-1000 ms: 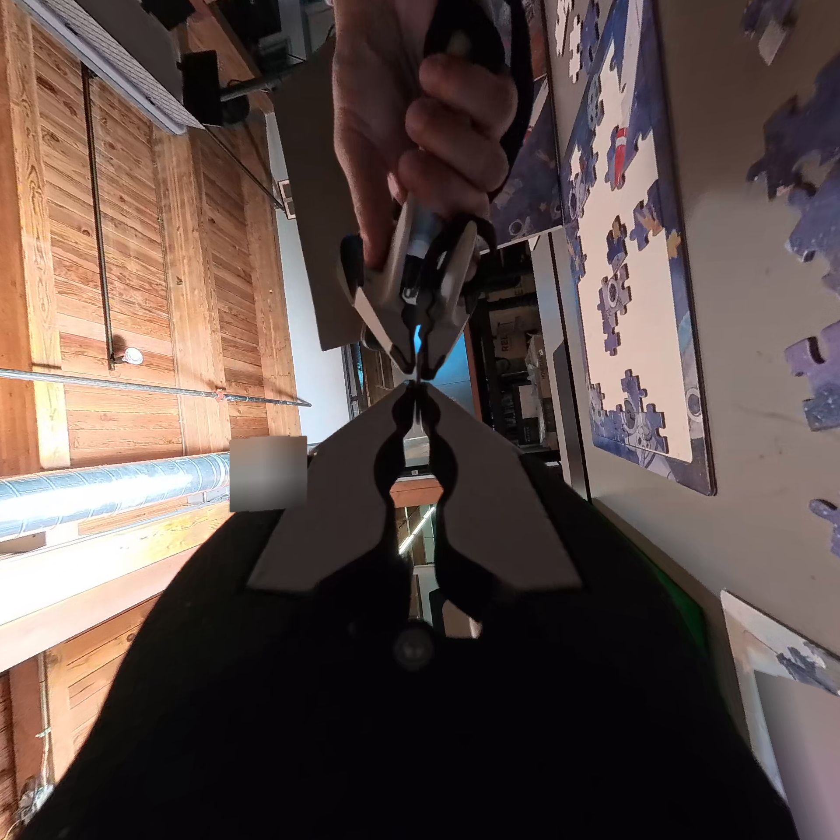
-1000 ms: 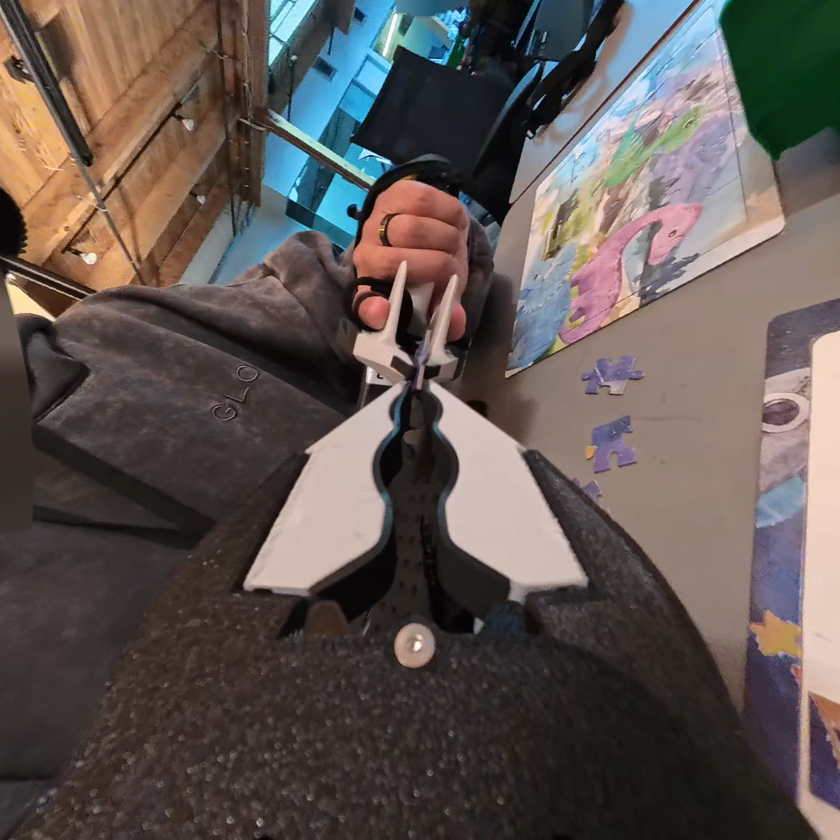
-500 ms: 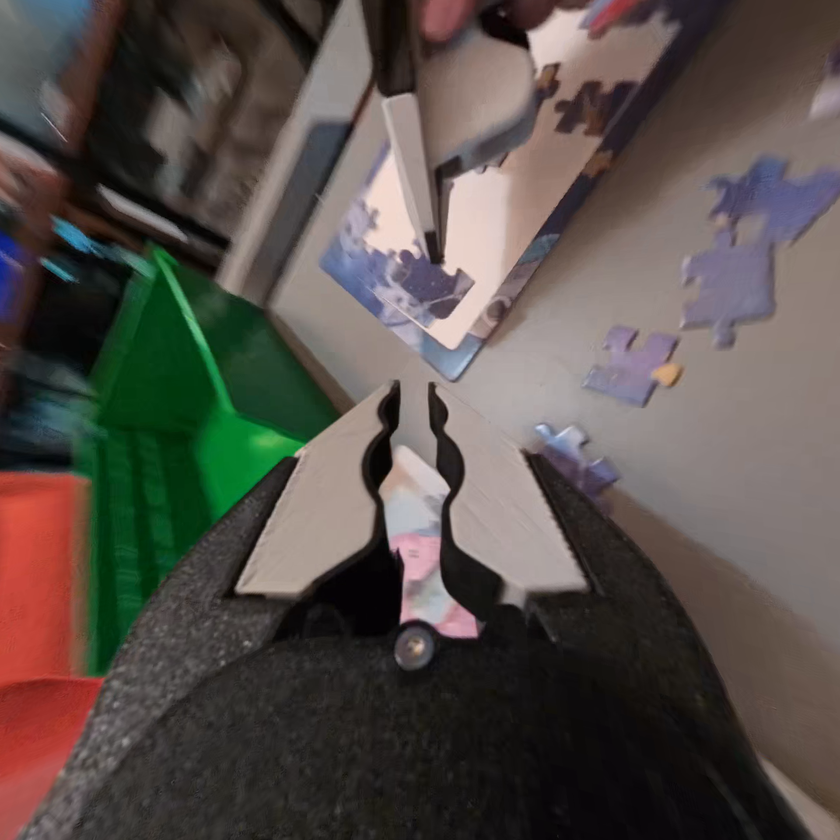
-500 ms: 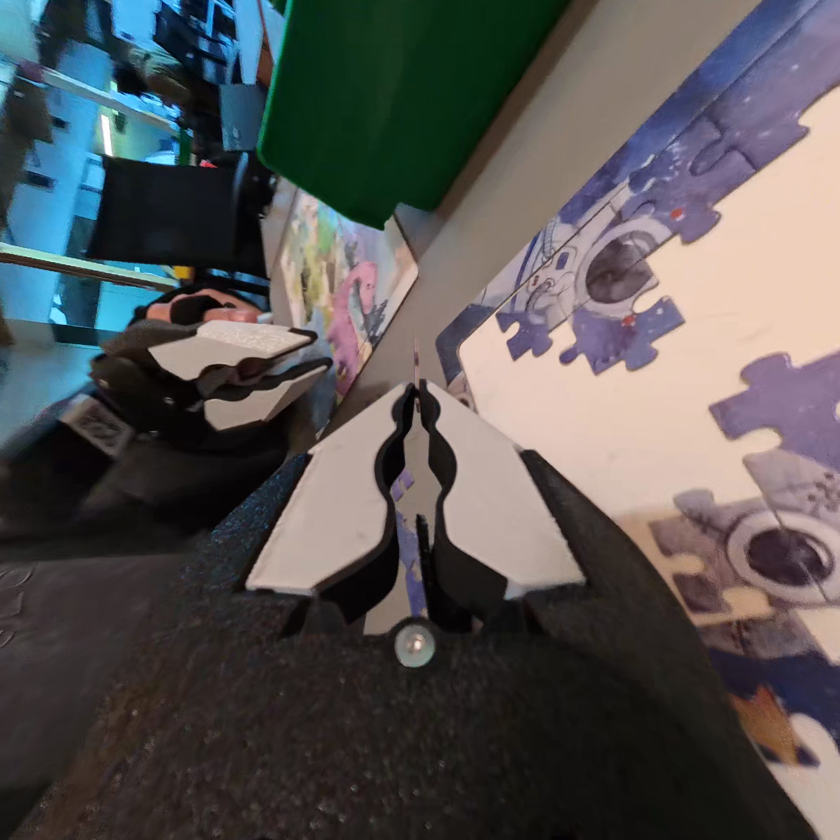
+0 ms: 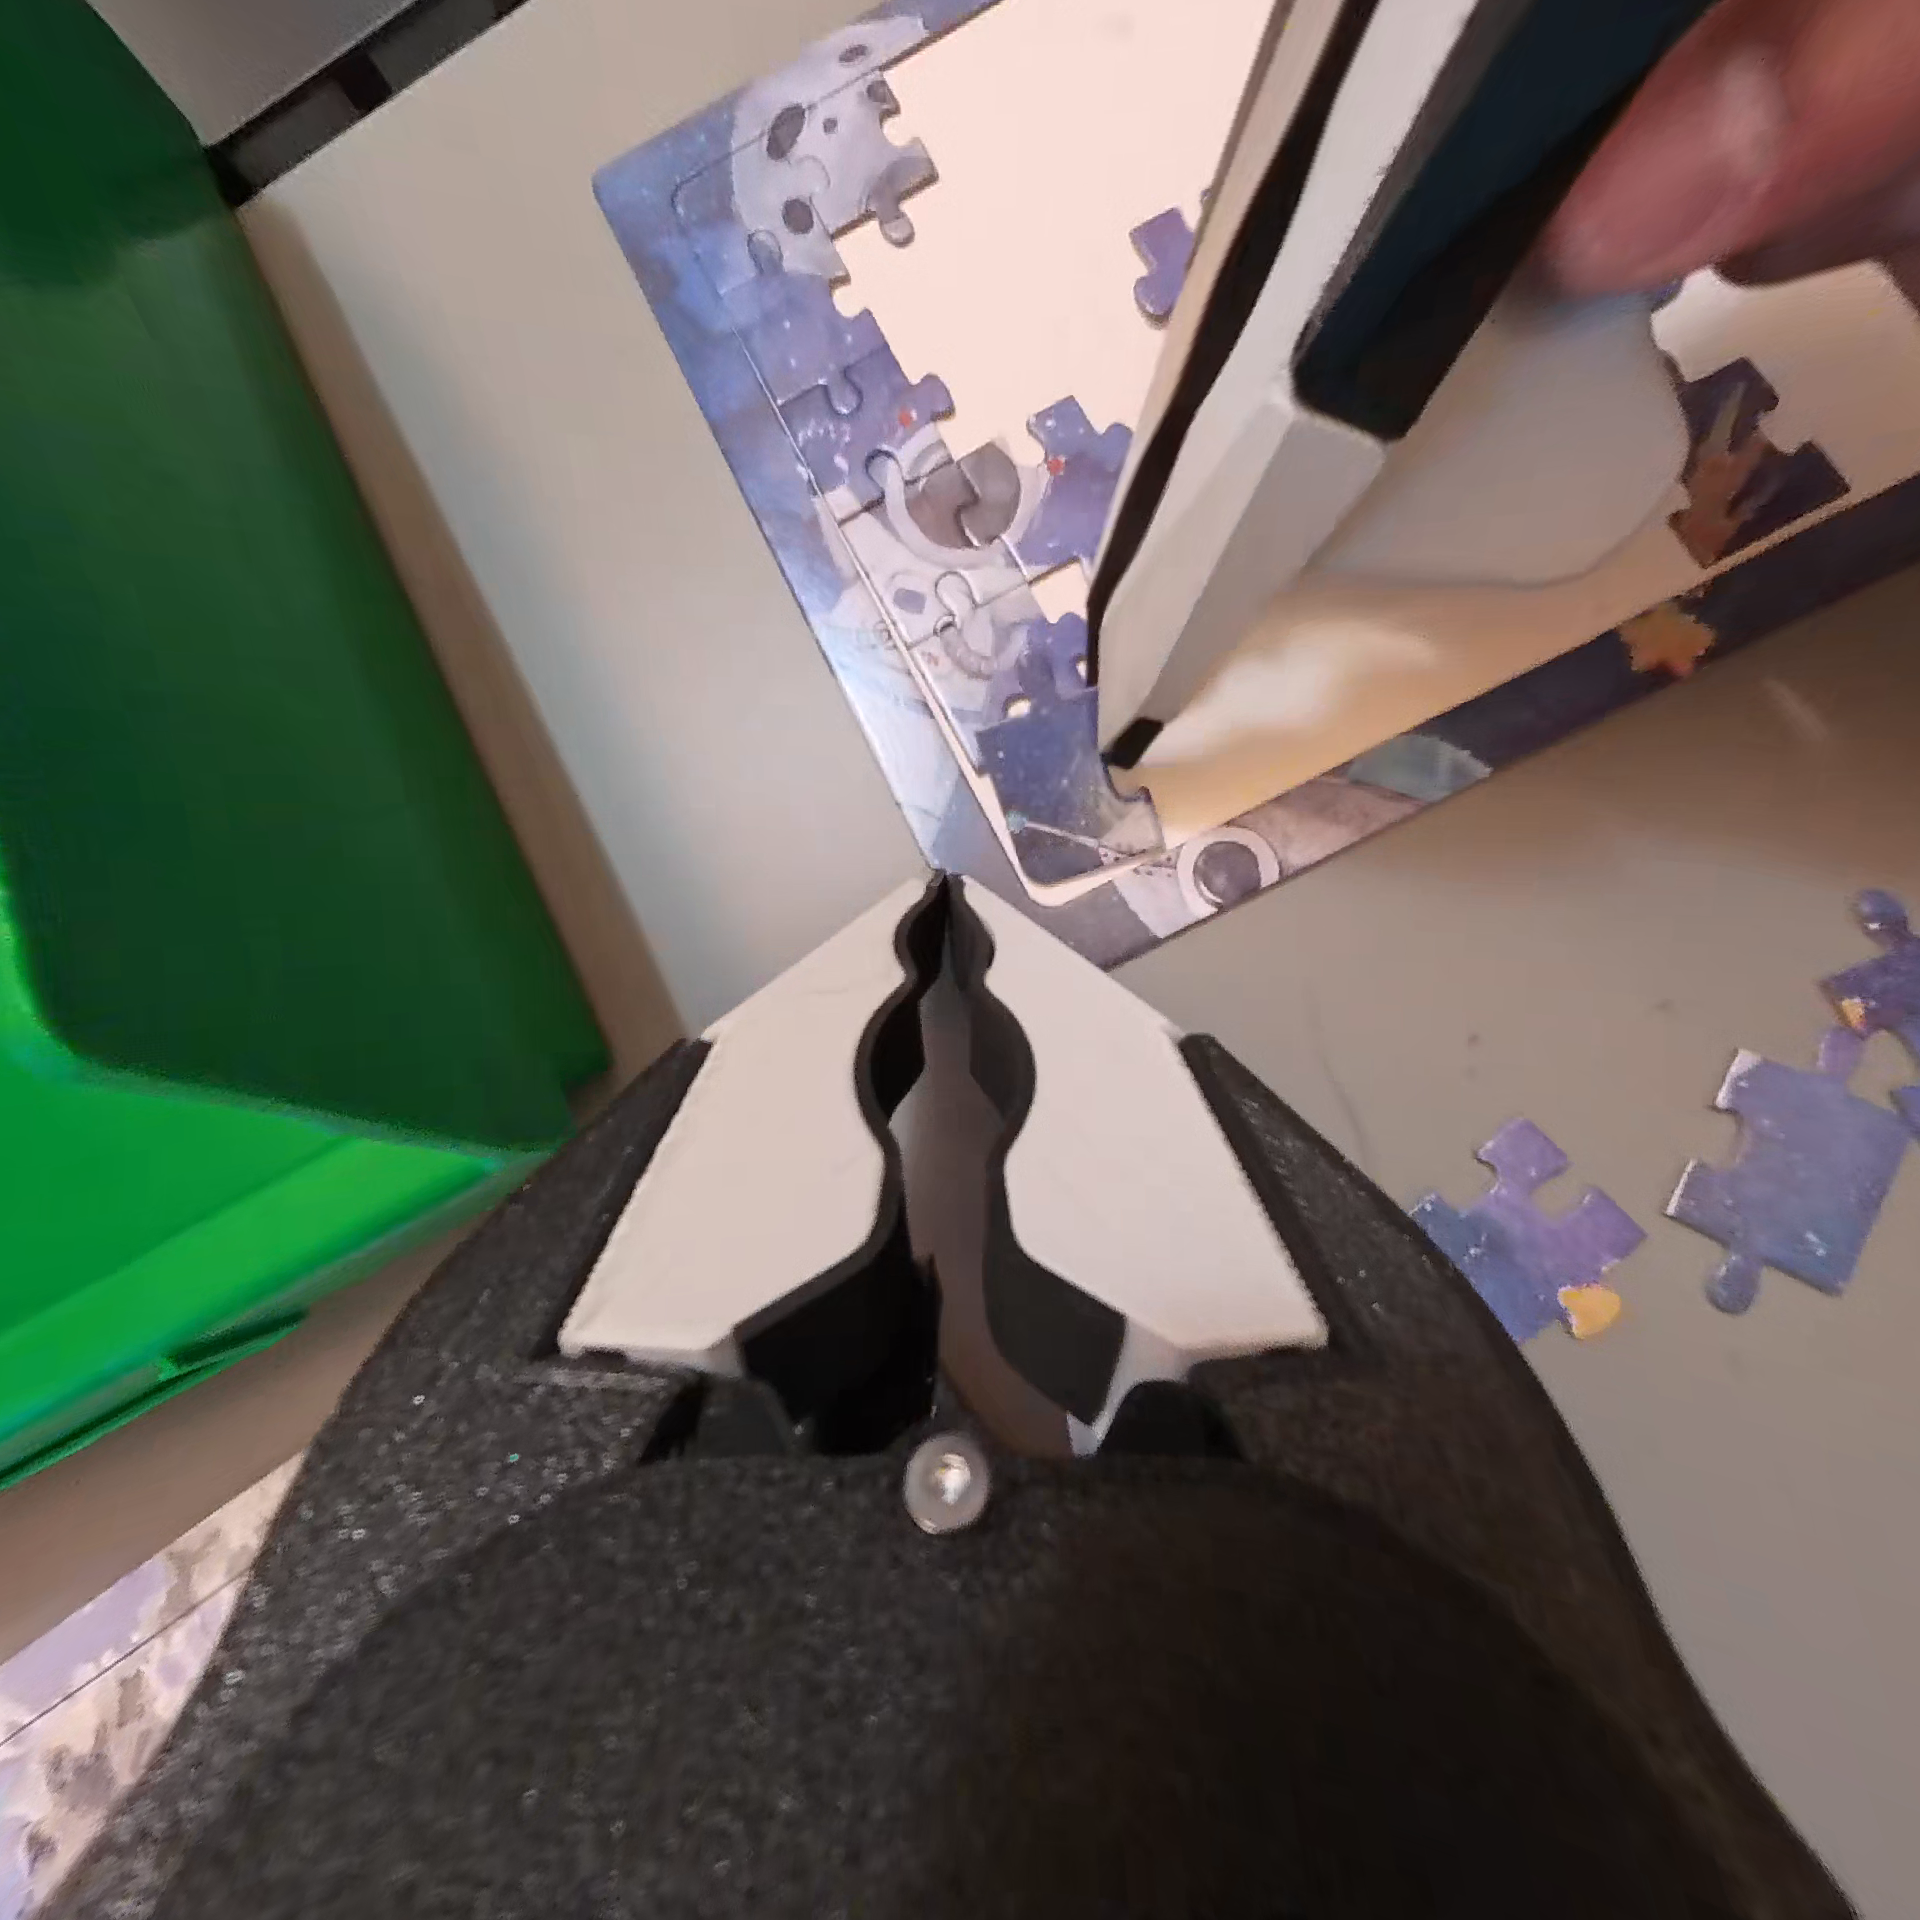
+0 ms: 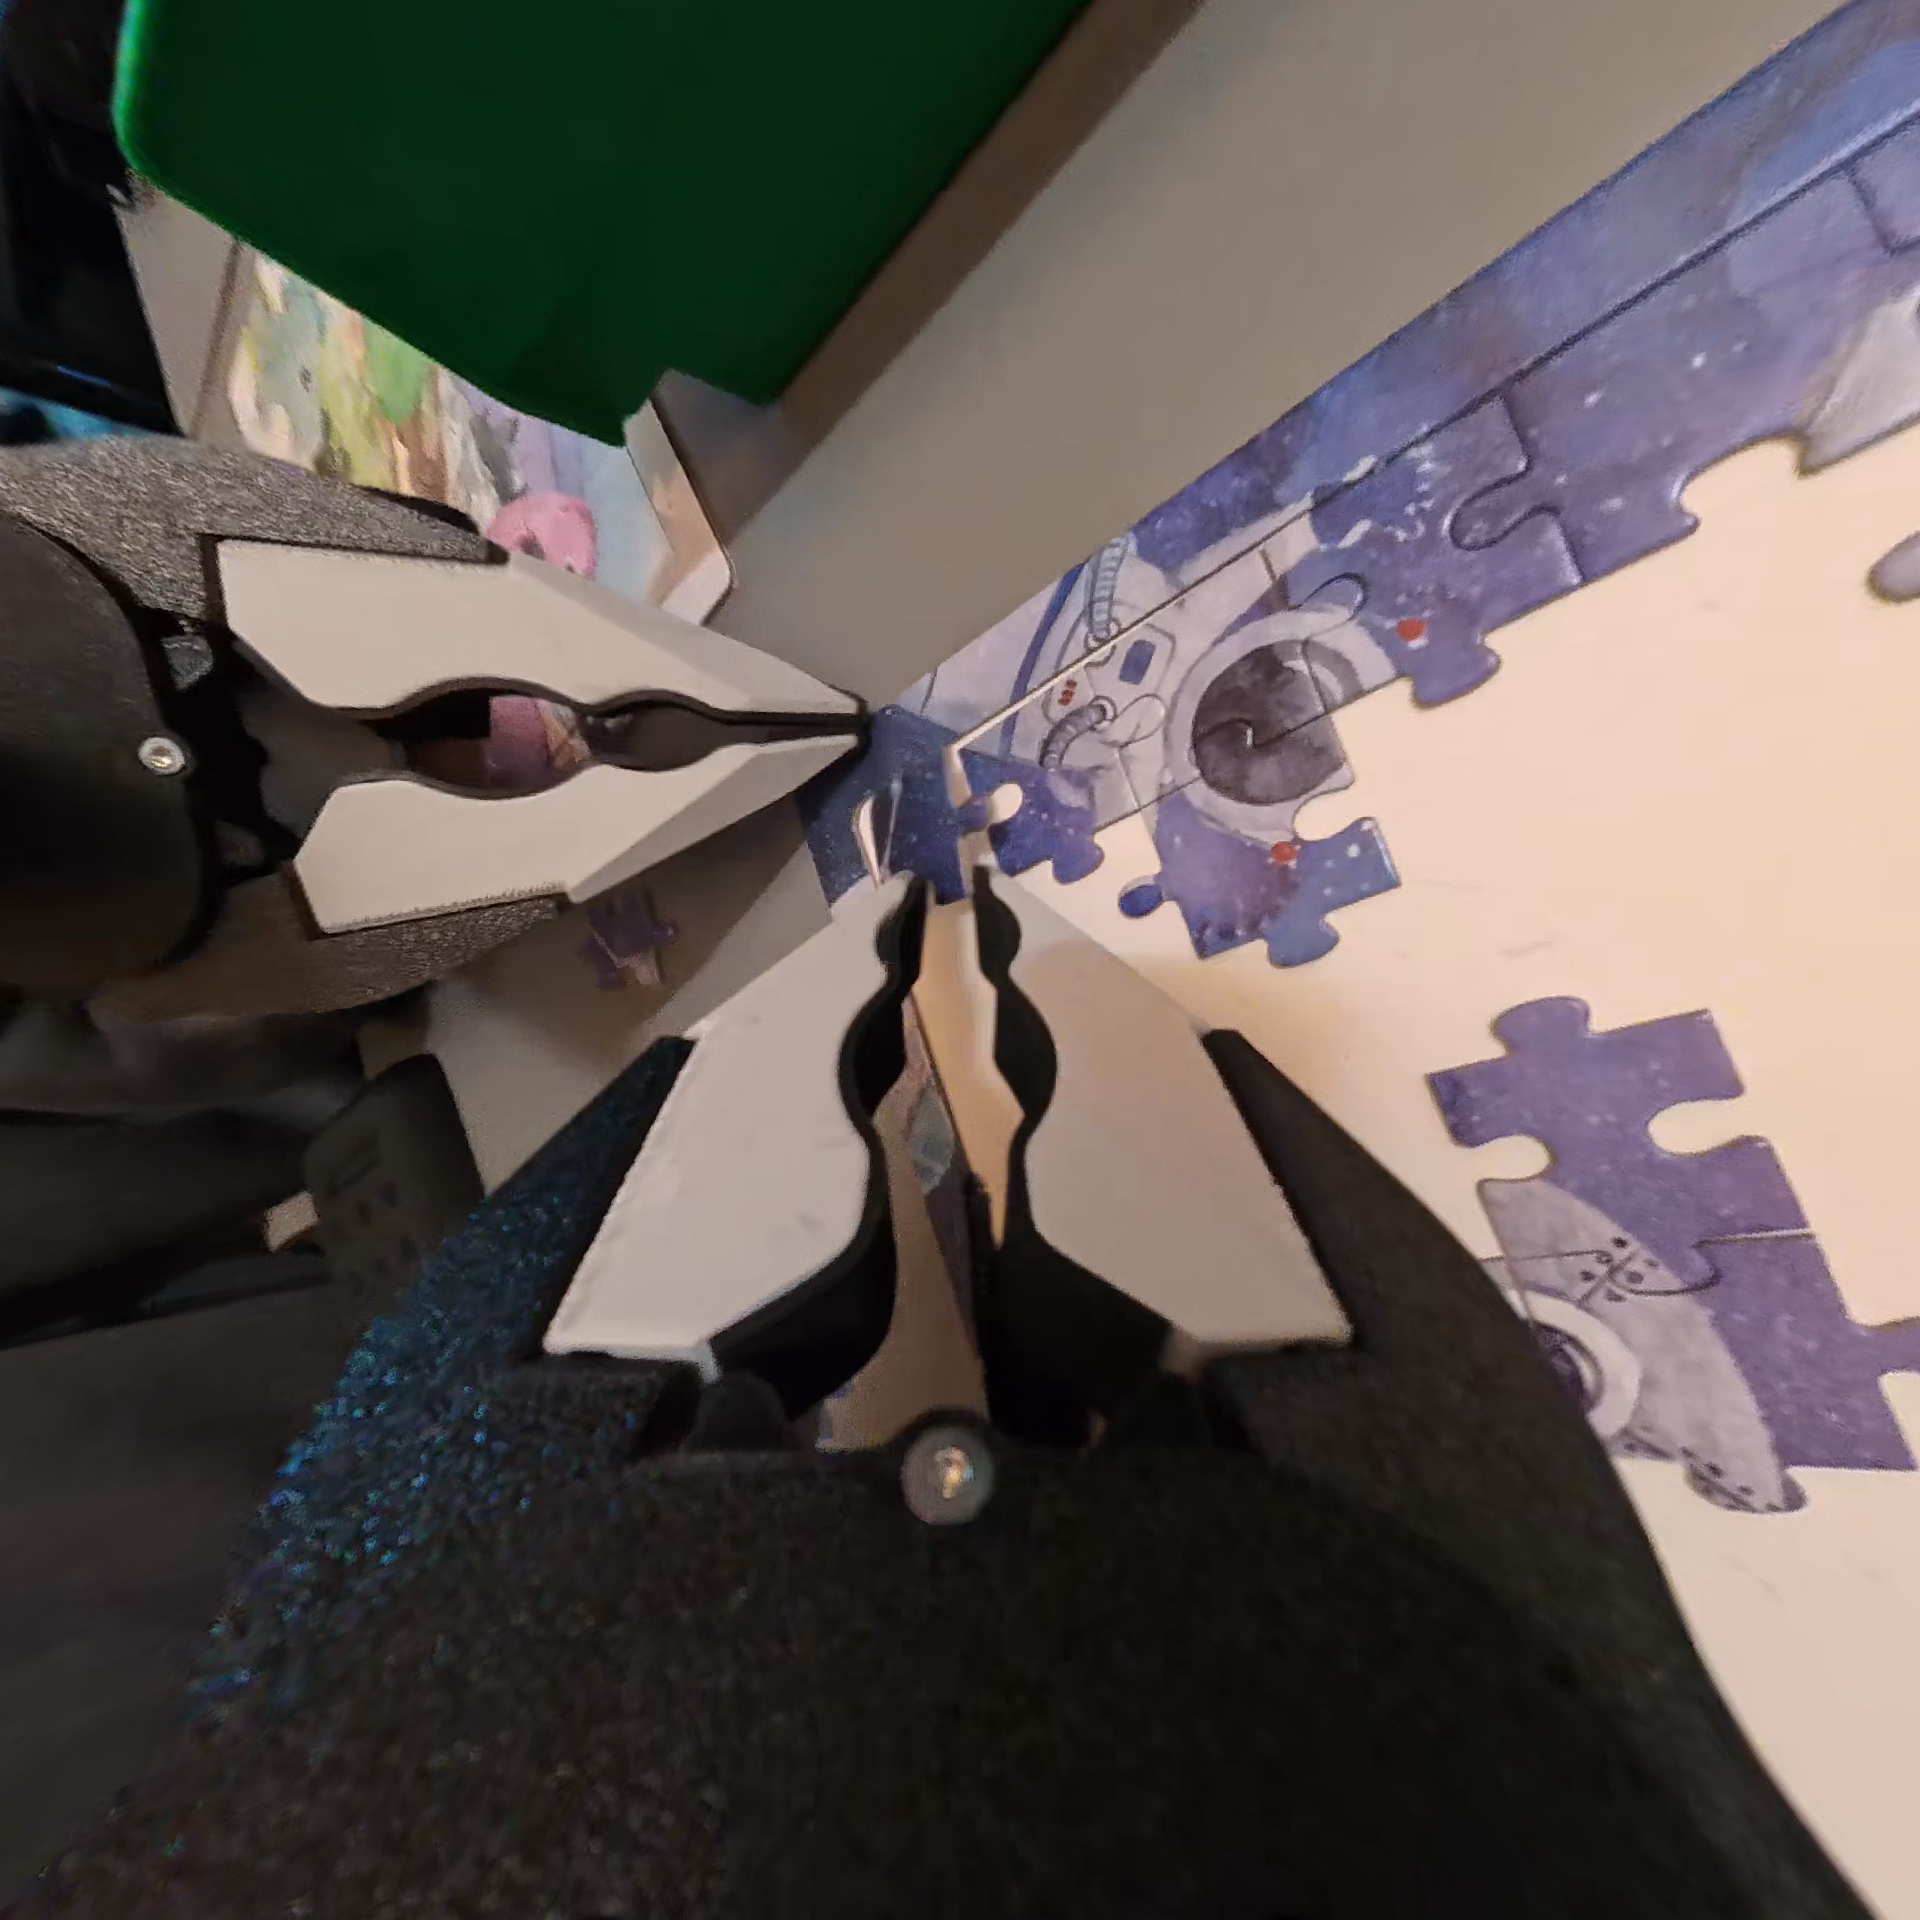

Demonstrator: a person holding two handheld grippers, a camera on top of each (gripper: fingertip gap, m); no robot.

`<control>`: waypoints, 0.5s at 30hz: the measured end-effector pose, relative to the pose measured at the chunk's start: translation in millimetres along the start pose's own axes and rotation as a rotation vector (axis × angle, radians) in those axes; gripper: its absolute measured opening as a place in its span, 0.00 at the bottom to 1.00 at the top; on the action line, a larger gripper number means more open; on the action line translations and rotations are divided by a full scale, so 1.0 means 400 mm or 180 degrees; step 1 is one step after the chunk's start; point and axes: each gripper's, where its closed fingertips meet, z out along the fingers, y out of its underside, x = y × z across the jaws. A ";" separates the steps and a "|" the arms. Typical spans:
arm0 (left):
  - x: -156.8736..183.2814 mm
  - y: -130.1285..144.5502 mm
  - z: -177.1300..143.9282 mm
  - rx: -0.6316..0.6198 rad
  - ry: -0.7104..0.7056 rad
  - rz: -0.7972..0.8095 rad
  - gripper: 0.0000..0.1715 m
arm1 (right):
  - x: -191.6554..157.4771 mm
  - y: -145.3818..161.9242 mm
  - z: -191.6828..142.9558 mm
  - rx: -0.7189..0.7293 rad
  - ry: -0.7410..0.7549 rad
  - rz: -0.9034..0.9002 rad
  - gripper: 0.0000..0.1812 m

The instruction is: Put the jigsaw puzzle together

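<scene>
Both my grippers met at the corner of the blue space-themed puzzle tray [image 6: 1704,260].

My left gripper [image 5: 943,883] was closed and empty, my right gripper [image 6: 948,883] slightly parted over the dark-blue corner piece [image 6: 914,810]; the green plastic bin [image 5: 208,623] crowded the grey tabletop [image 5: 1558,1039].

Little of the room is showing, so the kind of place cannot be told for sure; what is showing is pointing to an indoor work or activity space. A plain grey desk [image 5: 1455,1039] is carrying a blue space-themed puzzle board [image 5: 1558,727], with loose pieces [image 5: 1527,1236] lying beside it. A large green plastic bin [image 5: 208,623] is sitting on the desk near the board's corner, and a second, brightly coloured puzzle [image 6: 343,405] is lying just beyond the bin.
</scene>
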 end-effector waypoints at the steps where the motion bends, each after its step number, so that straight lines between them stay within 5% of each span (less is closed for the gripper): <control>1: 0.000 0.000 0.000 -0.0014 -0.0020 0.0014 0.00 | -0.002 -0.002 -0.001 -0.0017 0.0043 -0.0075 0.07; 6: -0.001 0.001 0.000 -0.0014 -0.0060 0.0012 0.00 | -0.005 -0.019 -0.038 0.0045 0.0373 -0.0433 0.16; 10: -0.001 0.000 0.000 0.0015 0.0037 -0.0135 0.00 | -0.010 -0.034 -0.039 0.0159 0.0549 -0.0894 0.01; 15: -0.001 0.000 0.000 0.0054 0.0116 -0.0267 0.00 | 0.032 -0.046 -0.001 0.0167 0.1213 -0.1655 0.00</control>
